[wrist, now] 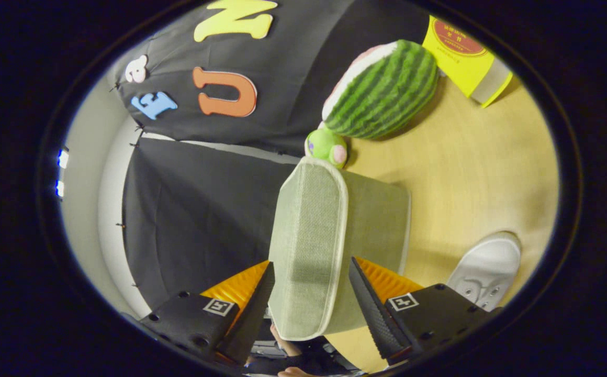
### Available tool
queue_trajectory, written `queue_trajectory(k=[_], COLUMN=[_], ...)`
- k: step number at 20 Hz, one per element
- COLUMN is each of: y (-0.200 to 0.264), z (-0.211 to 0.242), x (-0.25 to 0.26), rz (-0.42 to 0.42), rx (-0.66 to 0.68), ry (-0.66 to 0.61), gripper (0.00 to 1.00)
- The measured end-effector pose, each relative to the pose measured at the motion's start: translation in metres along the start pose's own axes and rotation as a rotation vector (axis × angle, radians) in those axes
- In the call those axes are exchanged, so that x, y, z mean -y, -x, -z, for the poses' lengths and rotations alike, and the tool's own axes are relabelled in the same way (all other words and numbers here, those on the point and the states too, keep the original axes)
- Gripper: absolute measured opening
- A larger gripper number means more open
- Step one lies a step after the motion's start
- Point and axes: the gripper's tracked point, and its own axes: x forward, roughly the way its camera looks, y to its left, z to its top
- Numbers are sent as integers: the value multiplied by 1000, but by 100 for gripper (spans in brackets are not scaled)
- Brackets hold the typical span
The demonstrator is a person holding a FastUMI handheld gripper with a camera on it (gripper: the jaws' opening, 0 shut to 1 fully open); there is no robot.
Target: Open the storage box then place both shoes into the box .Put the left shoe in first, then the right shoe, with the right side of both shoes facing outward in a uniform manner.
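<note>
Tongs (308,285) straddling the raised lid (308,235) of the green storage box (379,220), apparently pinching it, mid-opening. Best swung fully back before letting go. White shoe (486,269) waiting on the table (471,167), just beside.

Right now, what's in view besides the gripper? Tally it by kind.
Storage box, between the gripper fingers: 1
White shoe: 1
Plush toys, a watermelon and a small green toy: 2
Yellow carton: 1
Total: 5
</note>
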Motion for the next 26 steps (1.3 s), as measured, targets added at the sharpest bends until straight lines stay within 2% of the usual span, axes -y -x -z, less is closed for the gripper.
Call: queue_trajectory(k=[1, 4, 7, 10, 13, 16, 22, 24, 26], y=[-5, -9, -9, -3, 3, 8, 20, 20, 29], z=[-2, -2, 2, 5, 26, 31, 28, 28, 20], x=[7, -1, -1, -3, -10, -18, -52, -52, -66], rz=[19, -45, -62, -24, 49, 99, 88, 120, 97], rx=[-12, -60, -79, -63, -112, -104, 1, 17, 45], ry=[-3, -15, -10, -25, 26, 62, 149, 158, 149], gripper=[90, 87, 76, 65, 57, 30, 6, 6, 6])
